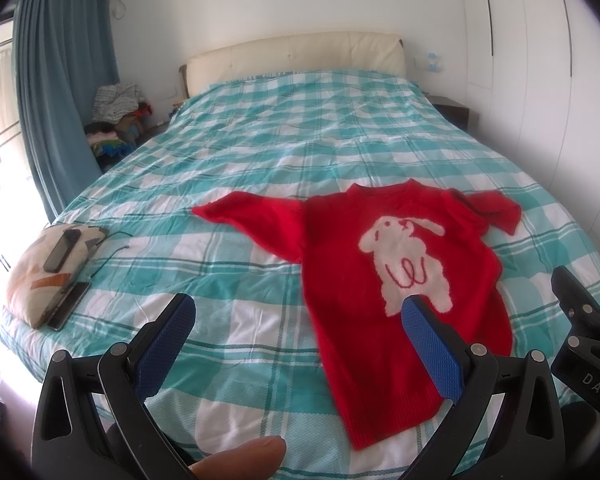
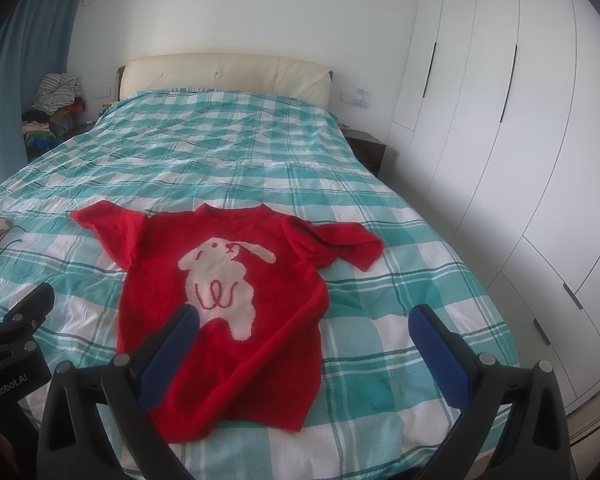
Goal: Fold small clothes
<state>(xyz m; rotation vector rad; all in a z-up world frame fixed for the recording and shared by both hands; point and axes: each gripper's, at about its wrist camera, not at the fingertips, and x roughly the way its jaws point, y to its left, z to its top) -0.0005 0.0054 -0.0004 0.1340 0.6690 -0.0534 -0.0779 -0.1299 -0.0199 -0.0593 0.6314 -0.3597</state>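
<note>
a red knitted sweater (image 1: pixel 384 280) with a white dog motif (image 2: pixel 224 276) lies face up on the teal-and-white checked bedspread (image 1: pixel 260 140), near the foot of the bed. its long axis runs from the hem, closest to the cameras, to the neckline, which points toward the cream headboard (image 2: pixel 224 70). one sleeve (image 1: pixel 244 216) reaches out flat toward the window side; the other sleeve (image 2: pixel 348 244) is bunched and partly doubled over on the wardrobe side.

the left gripper (image 1: pixel 296 320) hovers above the bed with its blue-padded jaws spread wide and nothing between them; the hem's left corner lies ahead of it and slightly to its right. the right gripper (image 2: pixel 304 330) is likewise spread wide and empty, with the hem's right corner ahead and between its fingers. neither touches the cloth.

judged from this layout, the garment is not yet folded, and the step in hand is the approach. the left gripper is nearer the flat sleeve and the right gripper nearer the crumpled one, so each side falls naturally to its own hand; the crumpled sleeve probably needs smoothing first.

a patterned cushion (image 1: pixel 48 268) bearing dark devices rests at the bed's left edge, well apart from the sweater.
</note>
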